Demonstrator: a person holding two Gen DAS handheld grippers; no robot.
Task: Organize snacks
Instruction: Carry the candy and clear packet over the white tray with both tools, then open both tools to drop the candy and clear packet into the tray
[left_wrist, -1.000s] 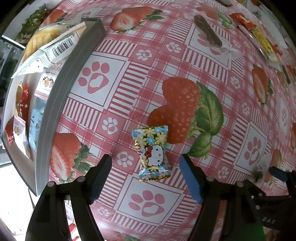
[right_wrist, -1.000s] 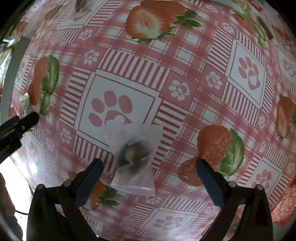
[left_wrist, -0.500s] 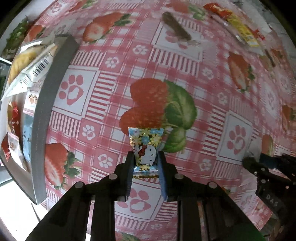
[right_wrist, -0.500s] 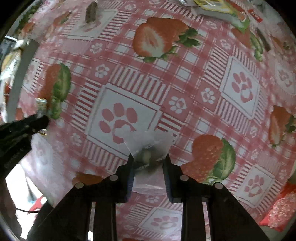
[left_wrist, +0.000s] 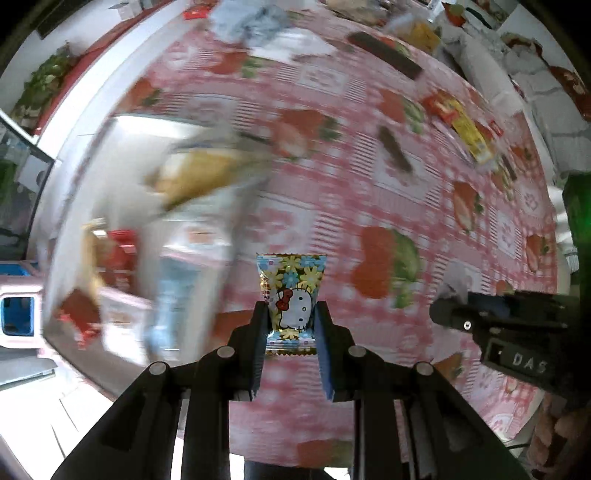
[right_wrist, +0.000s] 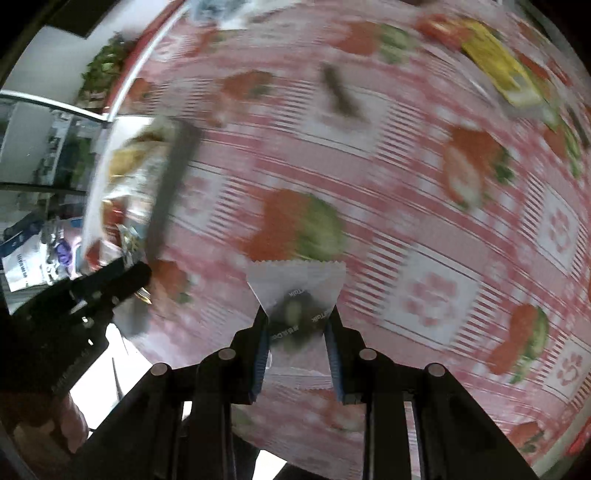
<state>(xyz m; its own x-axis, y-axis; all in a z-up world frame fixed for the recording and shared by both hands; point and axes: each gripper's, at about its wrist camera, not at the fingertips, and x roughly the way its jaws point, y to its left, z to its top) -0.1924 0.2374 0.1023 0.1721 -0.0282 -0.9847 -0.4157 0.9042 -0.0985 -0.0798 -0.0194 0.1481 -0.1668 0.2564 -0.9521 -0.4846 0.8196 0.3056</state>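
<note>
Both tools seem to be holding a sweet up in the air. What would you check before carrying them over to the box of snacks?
1. Left tool shut on the cat-print candy: ok.
2. Right tool shut on the clear packet: ok.
3. Both sweets off the tablecloth: ok.
4. Tools apart from each other: ok.
5. Free spot in the grey tray: cannot tell, blurred.

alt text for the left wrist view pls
The left gripper pinches a flowery cartoon-cat candy packet above a blurred pink strawberry-print tablecloth. A grey tray of snacks sits at left.
</note>
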